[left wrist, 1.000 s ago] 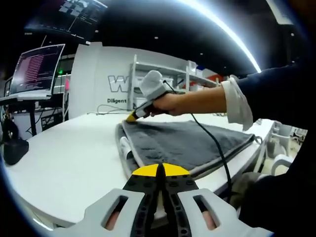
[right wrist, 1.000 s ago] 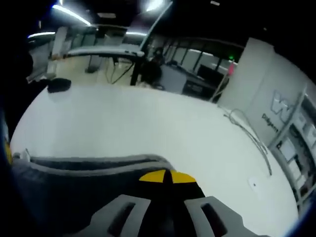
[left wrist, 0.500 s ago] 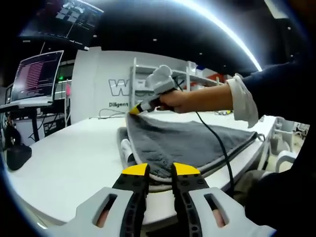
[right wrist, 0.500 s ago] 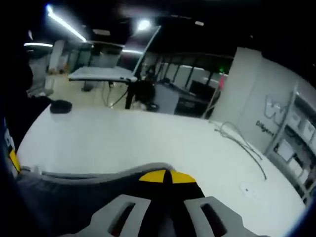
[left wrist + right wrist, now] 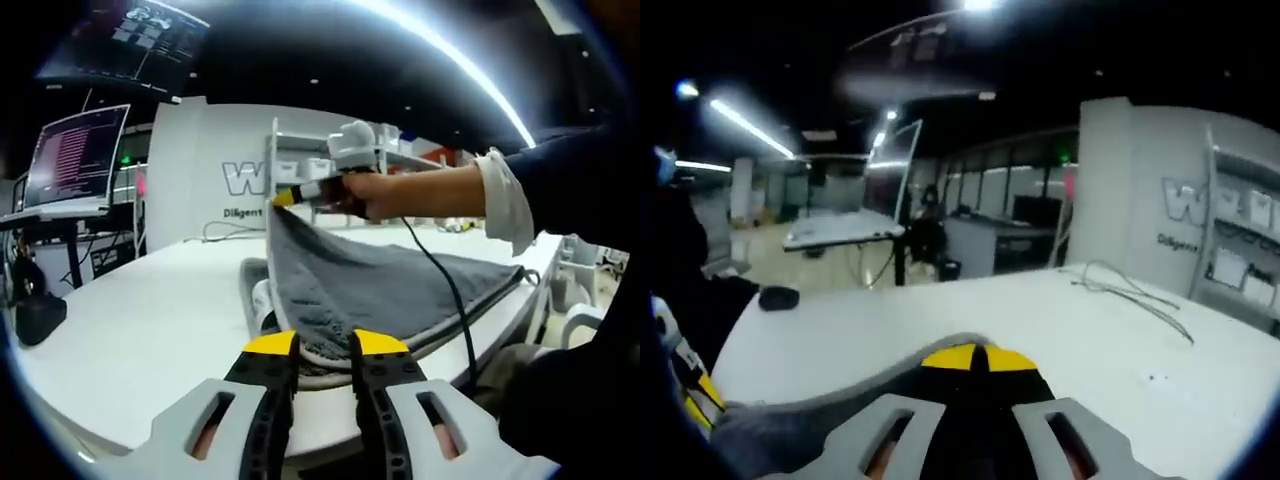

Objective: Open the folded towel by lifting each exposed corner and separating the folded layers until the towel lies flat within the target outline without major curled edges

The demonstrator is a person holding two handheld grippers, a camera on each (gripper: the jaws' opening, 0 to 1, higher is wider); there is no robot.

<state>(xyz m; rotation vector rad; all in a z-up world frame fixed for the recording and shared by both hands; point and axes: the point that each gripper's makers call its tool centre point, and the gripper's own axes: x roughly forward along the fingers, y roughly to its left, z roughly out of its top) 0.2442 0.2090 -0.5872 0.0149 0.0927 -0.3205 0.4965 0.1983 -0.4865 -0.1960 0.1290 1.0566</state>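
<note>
A grey towel (image 5: 385, 285) with a lighter border lies folded on the white table (image 5: 150, 320). In the left gripper view, my right gripper (image 5: 285, 197), held by a hand (image 5: 375, 192), is shut on one towel corner and holds it well above the table, so the top layer rises like a tent. My left gripper (image 5: 323, 345) stands open at the towel's near edge, its yellow tips apart with nothing between them. In the right gripper view, the right gripper (image 5: 975, 357) has its yellow tips together on the grey towel (image 5: 830, 415).
A black mouse-like object (image 5: 35, 305) sits at the table's left end. Screens (image 5: 75, 150) stand beyond the left edge. A thin cable (image 5: 1130, 295) lies on the far tabletop. A white lettered panel (image 5: 200, 170) and shelving stand behind. A dark sleeve fills the right.
The right gripper has lifted the towel corner from near the table to well above it. The left gripper's jaws went from shut to open.
</note>
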